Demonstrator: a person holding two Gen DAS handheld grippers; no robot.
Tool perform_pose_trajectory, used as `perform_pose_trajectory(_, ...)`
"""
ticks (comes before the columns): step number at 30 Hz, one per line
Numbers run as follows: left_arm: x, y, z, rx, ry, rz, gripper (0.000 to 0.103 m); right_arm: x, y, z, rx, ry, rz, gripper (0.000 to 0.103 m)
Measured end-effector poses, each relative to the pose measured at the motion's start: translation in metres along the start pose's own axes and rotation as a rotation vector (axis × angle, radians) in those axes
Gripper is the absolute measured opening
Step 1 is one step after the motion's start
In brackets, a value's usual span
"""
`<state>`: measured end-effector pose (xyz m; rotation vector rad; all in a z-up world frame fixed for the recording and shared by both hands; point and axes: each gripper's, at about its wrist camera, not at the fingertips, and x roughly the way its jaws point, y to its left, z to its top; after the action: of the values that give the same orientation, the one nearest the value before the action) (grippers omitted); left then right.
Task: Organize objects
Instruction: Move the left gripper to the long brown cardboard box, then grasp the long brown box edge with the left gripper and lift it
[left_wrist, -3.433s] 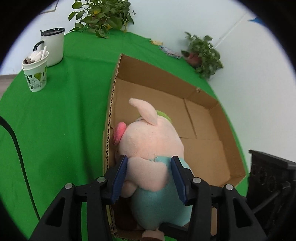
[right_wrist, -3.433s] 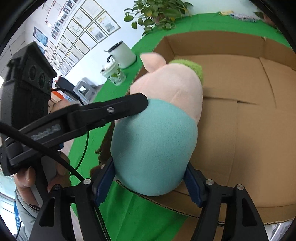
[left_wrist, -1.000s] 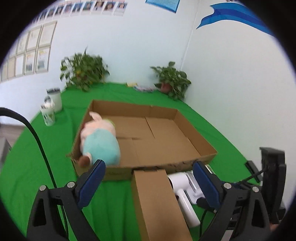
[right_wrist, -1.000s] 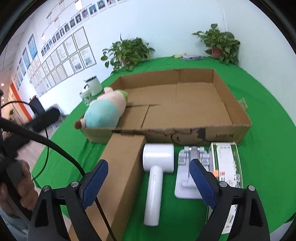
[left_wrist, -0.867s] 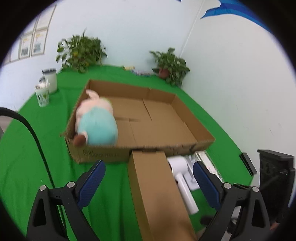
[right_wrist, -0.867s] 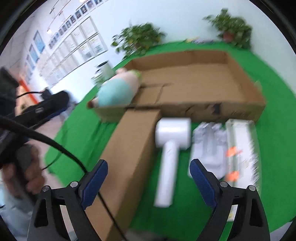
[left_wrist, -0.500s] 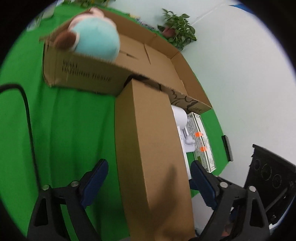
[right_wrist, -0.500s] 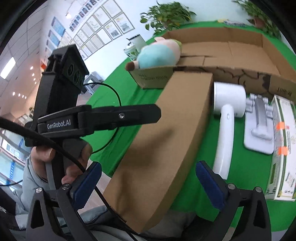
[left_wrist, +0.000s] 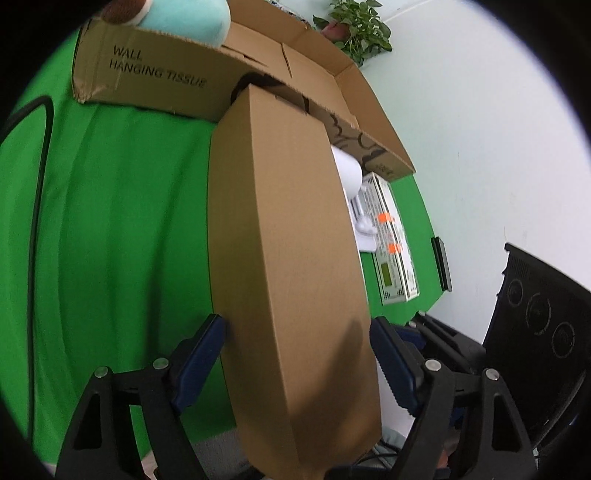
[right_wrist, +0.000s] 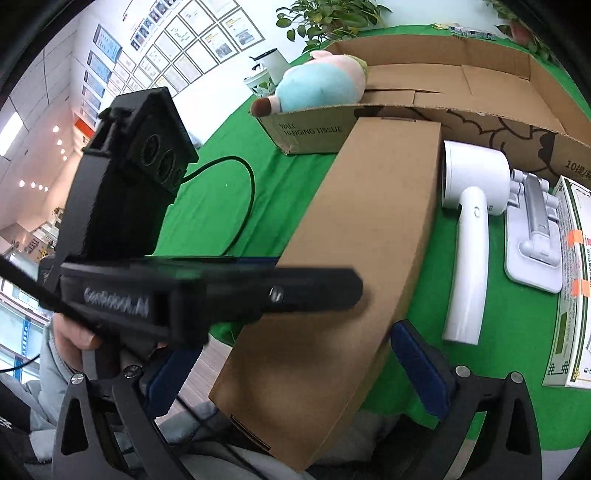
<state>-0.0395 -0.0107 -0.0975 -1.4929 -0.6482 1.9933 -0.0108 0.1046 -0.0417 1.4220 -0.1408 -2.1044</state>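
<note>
Left wrist view: the left gripper (left_wrist: 297, 365) sits at the bottom of the frame with its blue pads spread wide on either side of a long brown box (left_wrist: 288, 266) that runs up the middle; the left pad (left_wrist: 201, 354) is just at the box's side, though actual contact cannot be judged. The long box lies on a green cloth (left_wrist: 110, 221), its far end reaching a shallow cardboard tray (left_wrist: 155, 81) at upper left printed "WALL HANGING TISSUE". A plush toy (left_wrist: 184, 16) in teal pokes over the tray's rim at the top edge. Right of the long box, a white and green carton (left_wrist: 393, 251) with orange stickers lies flat. Right wrist view: the right gripper (right_wrist: 295, 363) is at the bottom, pads spread apart around the near end of the long brown box (right_wrist: 369, 240), not visibly pressing it. The other gripper's black body crosses the left and centre, with blurred lettering beginning "Gen". The tray (right_wrist: 498, 74) fills the upper right, again reading "WALL HANGING TISSUE", with the plush toy (right_wrist: 321, 88) lying in its left end. At right lie a white hair dryer (right_wrist: 469, 221), a white stand (right_wrist: 532, 236) and the carton (right_wrist: 570, 295).
</note>
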Motion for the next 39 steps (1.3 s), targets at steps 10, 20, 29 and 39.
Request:
perform_pose_trajectory(10,0.003,-0.004,-0.023,-0.007,0.016,-0.033,0.080,-0.002,0.009,-0.015,-0.068,0.012,-0.128,0.102)
perform_pose_trajectory(20,-0.011,0.002,-0.030,-0.054,-0.081,0.038,0.082,-0.015,0.002,-0.019,-0.023,-0.064,-0.095,0.052)
perform_pose_trajectory(29,-0.035,0.026,-0.033,-0.098,-0.051,-0.006,0.082,0.003,0.005,-0.013,0.005,-0.016,-0.008,0.072)
perform_pose_trajectory(39,-0.044,0.022,-0.040,-0.078,-0.047,-0.061,0.082,0.008,0.022,-0.018,-0.078,-0.004,-0.128,0.093)
